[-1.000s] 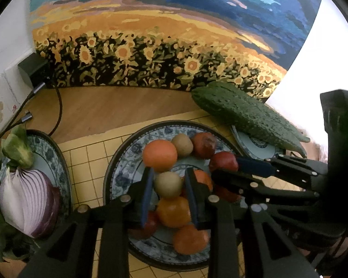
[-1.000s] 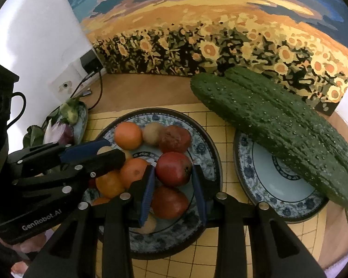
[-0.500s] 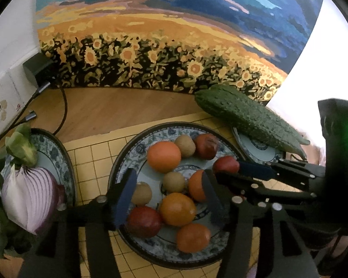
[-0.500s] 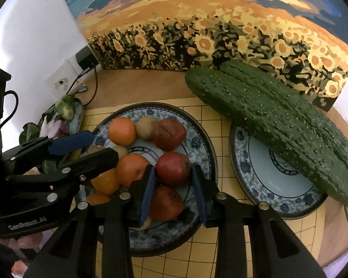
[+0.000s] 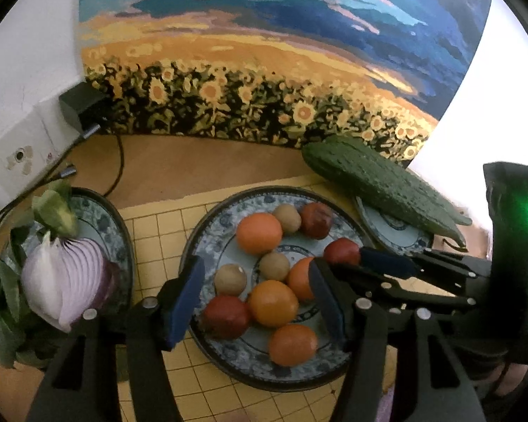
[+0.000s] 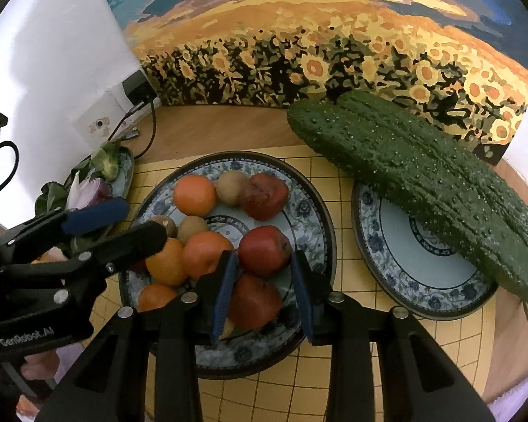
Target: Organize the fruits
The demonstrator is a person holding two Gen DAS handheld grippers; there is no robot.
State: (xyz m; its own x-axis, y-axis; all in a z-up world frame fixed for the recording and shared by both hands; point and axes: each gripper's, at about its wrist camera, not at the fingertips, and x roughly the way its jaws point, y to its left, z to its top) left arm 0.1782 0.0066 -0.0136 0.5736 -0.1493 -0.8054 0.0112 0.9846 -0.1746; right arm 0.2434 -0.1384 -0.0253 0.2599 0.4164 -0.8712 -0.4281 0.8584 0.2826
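Both tongs are held over the middle fruit plate [image 6: 320, 211].

The left tongs [image 5: 255, 293] are opened wide and nothing is gripped; oranges and kiwis are seen between the fingers. The right tongs [image 6: 262, 281] are partly opened around a red fruit [image 6: 264, 251], but a firm grip cannot be told. Two cucumbers [image 6: 422, 176] are laid across the right plate [image 6: 387, 270], over its far edge.

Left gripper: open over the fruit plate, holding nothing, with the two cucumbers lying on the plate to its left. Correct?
One error: the cucumbers lie across the plate to the right of the fruit plate, as both wrist views show. The left-hand plate holds the cut red onion. The left gripper is open and empty, as stated.
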